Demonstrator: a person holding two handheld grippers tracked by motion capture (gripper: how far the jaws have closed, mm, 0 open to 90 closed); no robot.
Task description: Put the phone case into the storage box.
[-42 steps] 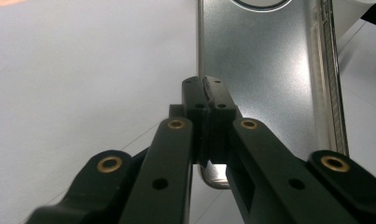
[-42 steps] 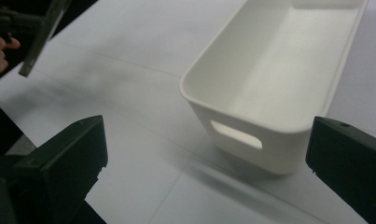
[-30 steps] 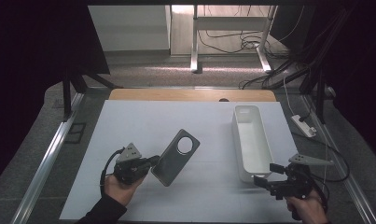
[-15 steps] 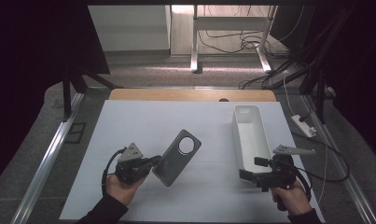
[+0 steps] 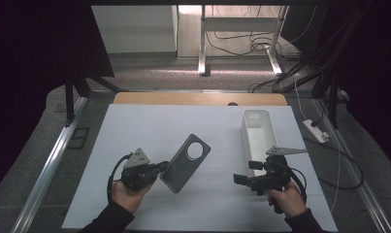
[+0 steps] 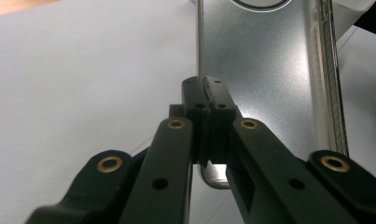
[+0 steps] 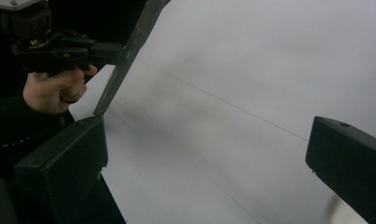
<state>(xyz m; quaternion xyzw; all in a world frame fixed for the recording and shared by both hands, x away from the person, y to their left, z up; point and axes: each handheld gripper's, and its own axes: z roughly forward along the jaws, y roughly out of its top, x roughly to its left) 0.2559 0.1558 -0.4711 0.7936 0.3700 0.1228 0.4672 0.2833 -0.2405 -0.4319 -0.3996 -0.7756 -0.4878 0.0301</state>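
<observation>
1. Holding a grey phone case [image 5: 185,162] by one edge, the left gripper [image 5: 157,167] has its two black jaws pressed together on the thin rim; in the left gripper view the jaws meet with the case [image 6: 260,70] edge between them.
2. The phone case has a round camera hole near its far end and it is tilted, with its near corner low over the white table cover [image 5: 149,126] and the far end raised.
3. The left hand [image 5: 127,191] grips the tool near the lower left of the high view.
4. The right gripper [image 5: 244,178] has its jaws wide apart, and nothing is between them; the right gripper view shows bare white cover between the two black pads.
5. The right gripper points toward the case but is well apart from it.
6. A white oblong tray [image 5: 257,133] stands on the cover just behind the right gripper.
7. In the right gripper view the left hand [image 7: 55,88] and the case [image 7: 129,51] edge appear at the upper left.
</observation>
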